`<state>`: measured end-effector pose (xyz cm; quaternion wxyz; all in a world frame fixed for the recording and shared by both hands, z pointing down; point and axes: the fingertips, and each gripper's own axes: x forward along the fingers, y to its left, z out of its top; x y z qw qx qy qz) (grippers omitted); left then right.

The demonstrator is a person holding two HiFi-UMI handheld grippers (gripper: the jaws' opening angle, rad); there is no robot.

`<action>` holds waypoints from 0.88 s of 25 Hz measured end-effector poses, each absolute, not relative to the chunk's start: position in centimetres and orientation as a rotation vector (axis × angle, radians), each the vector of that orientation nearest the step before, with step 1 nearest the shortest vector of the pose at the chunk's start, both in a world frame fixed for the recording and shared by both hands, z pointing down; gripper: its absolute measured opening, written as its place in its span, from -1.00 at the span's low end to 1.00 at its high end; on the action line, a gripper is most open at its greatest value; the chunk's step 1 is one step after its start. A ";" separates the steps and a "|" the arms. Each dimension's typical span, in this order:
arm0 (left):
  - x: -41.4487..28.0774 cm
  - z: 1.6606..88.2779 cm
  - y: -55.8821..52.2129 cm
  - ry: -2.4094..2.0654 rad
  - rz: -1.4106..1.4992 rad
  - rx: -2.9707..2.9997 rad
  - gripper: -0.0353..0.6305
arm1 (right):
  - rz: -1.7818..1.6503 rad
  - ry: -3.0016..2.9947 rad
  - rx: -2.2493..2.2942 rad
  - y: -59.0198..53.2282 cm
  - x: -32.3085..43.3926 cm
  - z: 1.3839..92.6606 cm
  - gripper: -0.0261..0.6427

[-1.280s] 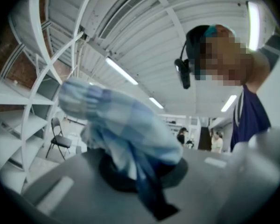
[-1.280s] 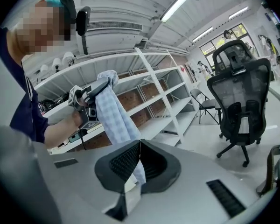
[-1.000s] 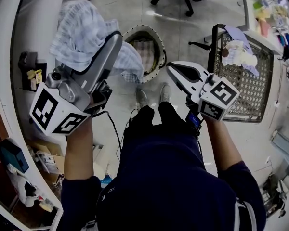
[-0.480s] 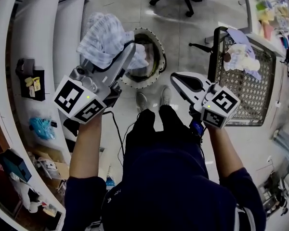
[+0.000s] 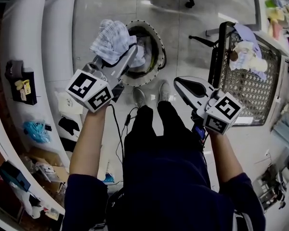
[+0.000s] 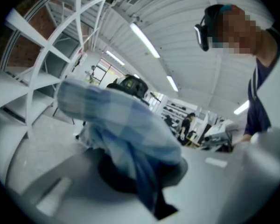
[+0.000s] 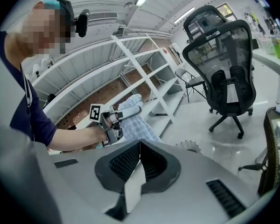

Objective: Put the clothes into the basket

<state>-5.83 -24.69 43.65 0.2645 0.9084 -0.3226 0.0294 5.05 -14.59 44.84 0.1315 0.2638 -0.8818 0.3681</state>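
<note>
The left claw (image 5: 130,52), clamped on the bunched checked garment (image 5: 112,35) over the basket's (image 5: 160,57) left rim, could spill it onto the floor if opened here, since the cloth seems off-centre, while the right claw (image 5: 179,82) is closed and empty.

Left gripper (image 5: 129,54): showing a grey tapered shell, carrying a white cube printed with black square markers (image 5: 89,91).
Right gripper (image 5: 177,82): showing a white shell with black ribbed pads (image 7: 123,161), bearing a matching marker cube (image 5: 222,112).
Clothing: wearing a dark navy short-sleeved top (image 5: 168,186), dark trousers (image 5: 154,124) and pale grey shoes (image 5: 141,97).
Cable: trailing a thin black cable (image 5: 116,129).
</note>
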 end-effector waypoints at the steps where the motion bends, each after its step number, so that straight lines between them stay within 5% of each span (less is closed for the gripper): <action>1: -5.8 44.9 -24.9 -0.871 0.093 2.448 -0.78 | 1.076 -2.552 0.766 -14.5 5.1 45.4 -0.90; 22: -6.5 70.8 -24.7 -0.896 0.396 2.209 -0.76 | 1.203 -2.423 0.676 -12.0 3.6 53.9 -0.90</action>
